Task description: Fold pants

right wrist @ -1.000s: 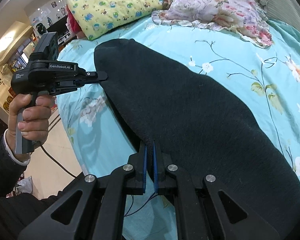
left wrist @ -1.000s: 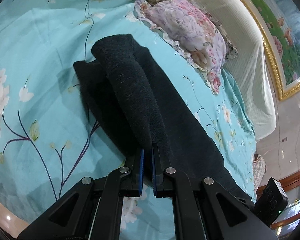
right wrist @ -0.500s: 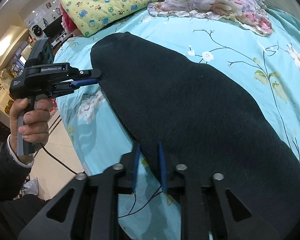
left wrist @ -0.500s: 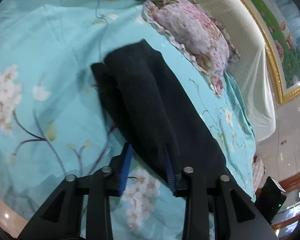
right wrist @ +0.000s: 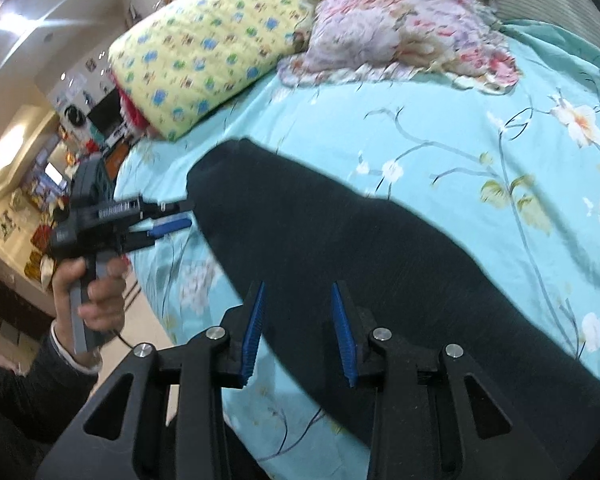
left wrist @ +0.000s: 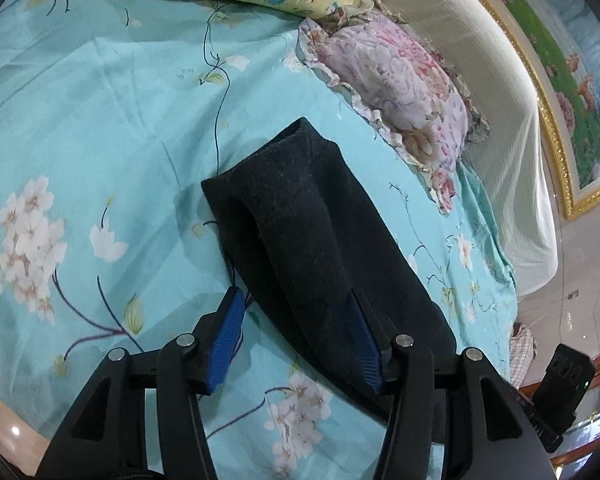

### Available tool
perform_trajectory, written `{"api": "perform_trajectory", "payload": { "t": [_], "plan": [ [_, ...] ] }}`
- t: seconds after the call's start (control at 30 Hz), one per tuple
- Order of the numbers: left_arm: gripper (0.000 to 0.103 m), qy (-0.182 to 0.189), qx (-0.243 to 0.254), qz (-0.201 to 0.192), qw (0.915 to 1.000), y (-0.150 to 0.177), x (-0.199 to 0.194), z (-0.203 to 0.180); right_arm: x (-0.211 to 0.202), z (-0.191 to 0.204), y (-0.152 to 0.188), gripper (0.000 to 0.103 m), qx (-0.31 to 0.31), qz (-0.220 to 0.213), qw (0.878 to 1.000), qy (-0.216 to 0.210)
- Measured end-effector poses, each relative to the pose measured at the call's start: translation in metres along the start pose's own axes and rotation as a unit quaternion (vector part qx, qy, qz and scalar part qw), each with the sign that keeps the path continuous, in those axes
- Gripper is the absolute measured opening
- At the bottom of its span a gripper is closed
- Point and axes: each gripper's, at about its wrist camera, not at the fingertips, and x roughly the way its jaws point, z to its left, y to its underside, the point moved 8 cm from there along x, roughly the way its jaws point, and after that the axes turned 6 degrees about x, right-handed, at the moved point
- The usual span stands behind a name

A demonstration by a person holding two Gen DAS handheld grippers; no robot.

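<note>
Bedroom, turquoise flowered bedsheet (left wrist: 100, 128), pink pillow (left wrist: 396, 92) at the far right. Through the left wrist camera: black pants (left wrist: 300, 240) lying folded lengthwise on the sheet, near end between the spread fingers of the left gripper (left wrist: 296, 332), which pinched that cloth a second ago. Through the right wrist camera: right gripper (right wrist: 298, 326) likewise parted now, hovering over the pants' near edge; left gripper (right wrist: 176, 216) just beside the far left end. Lengthwise fold apparently laid down; crosswise fold probably next.

Each black hand-held gripper (right wrist: 298, 328) has ribbed blue pads (right wrist: 254, 334), silver screws (right wrist: 216, 333); dark sleeve (right wrist: 24, 396), bare-skinned hand (right wrist: 90, 292)
</note>
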Motion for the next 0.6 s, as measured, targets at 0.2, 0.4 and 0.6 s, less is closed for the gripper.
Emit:
{"api": "perform_trajectory", "payload": {
  "t": [0.2, 0.4, 0.6],
  "plan": [
    [0.062, -0.015, 0.001, 0.006, 0.9999, -0.014, 0.007, 0.004, 0.002, -0.024, -0.042, 0.035, 0.055, -0.022, 0.998, -0.015],
    [0.062, -0.019, -0.012, 0.005, 0.9997, -0.021, 0.012, 0.012, 0.028, -0.055, -0.075, 0.035, 0.089, -0.013, 0.996, -0.014],
    [0.06, -0.025, -0.019, 0.002, 0.9995, -0.026, 0.02, 0.02, 0.071, -0.075, -0.073, 0.035, 0.083, 0.033, 0.996, 0.005]
  ]
}}
